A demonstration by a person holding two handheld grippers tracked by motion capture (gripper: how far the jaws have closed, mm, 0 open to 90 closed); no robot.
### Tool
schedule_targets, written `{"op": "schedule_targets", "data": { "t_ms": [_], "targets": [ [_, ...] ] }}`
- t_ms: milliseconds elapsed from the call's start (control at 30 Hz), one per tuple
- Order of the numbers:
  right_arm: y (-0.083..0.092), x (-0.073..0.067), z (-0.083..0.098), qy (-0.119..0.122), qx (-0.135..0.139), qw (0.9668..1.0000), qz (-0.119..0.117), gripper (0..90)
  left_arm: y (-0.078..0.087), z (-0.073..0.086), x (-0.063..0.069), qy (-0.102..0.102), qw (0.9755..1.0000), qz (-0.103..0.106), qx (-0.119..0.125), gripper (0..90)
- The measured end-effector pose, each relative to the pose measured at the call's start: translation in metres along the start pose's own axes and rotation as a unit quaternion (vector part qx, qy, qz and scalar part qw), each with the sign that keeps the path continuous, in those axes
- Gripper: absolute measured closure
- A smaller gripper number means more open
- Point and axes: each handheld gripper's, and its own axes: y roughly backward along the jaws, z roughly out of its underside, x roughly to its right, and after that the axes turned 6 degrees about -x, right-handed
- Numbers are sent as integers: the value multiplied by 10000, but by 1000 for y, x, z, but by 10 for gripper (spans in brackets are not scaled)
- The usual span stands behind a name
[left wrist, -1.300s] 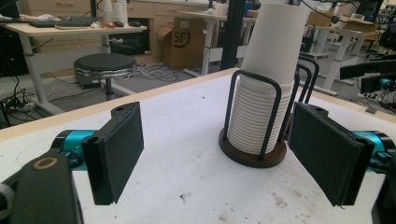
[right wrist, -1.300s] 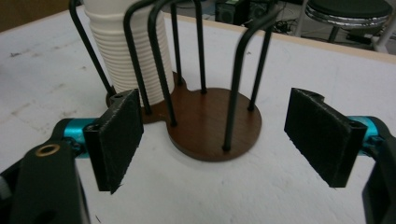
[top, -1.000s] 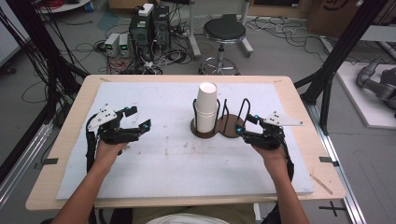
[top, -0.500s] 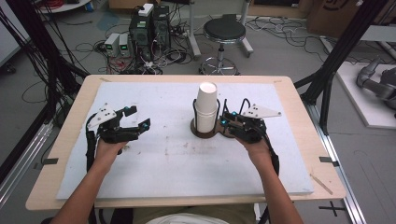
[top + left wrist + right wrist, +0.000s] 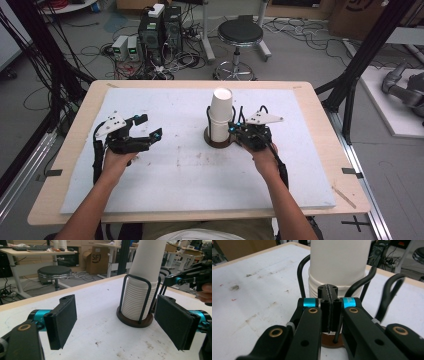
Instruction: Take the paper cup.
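Note:
A tall stack of white paper cups [image 5: 220, 112] [image 5: 145, 272] [image 5: 339, 260] stands in a black wire holder with a round brown base [image 5: 218, 143] [image 5: 135, 320] [image 5: 329, 342] at mid-table. My right gripper [image 5: 233, 128] [image 5: 327, 291] is right up against the stack's right side. Its jaws have just been closing and now press flat together with nothing seen between them. A wire upright of the holder runs down just beside them. My left gripper [image 5: 150, 126] [image 5: 115, 322] rests well left of the holder, open, its pads wide apart and facing the stack.
A second, empty wire loop [image 5: 389, 295] of the holder stands to the right of the cups. The white mat [image 5: 190, 175] covers the wooden table [image 5: 320, 100]. A stool [image 5: 240, 35] and computer boxes [image 5: 160, 25] stand on the floor beyond the far edge.
My right gripper has travelled left from beside the holder's empty loops up to the cup stack, and its jaws have closed. The left gripper has stayed in place, open.

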Motion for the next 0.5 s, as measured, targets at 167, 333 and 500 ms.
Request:
{"op": "schedule_targets", "data": {
  "t_ms": [167, 333, 500],
  "targets": [
    [-13, -3, 0, -49, -206, 9998, 10, 900, -1, 0, 1, -21, 10000, 11, -40, 183],
    [-19, -8, 0, -68, -256, 9996, 28, 900, -1, 1, 1, -10, 10000, 23, -49, 183],
    [-22, -9, -1, -110, -304, 9995, 55, 900, -3, 2, 2, -24, 10000, 29, -55, 183]
  ]
}}
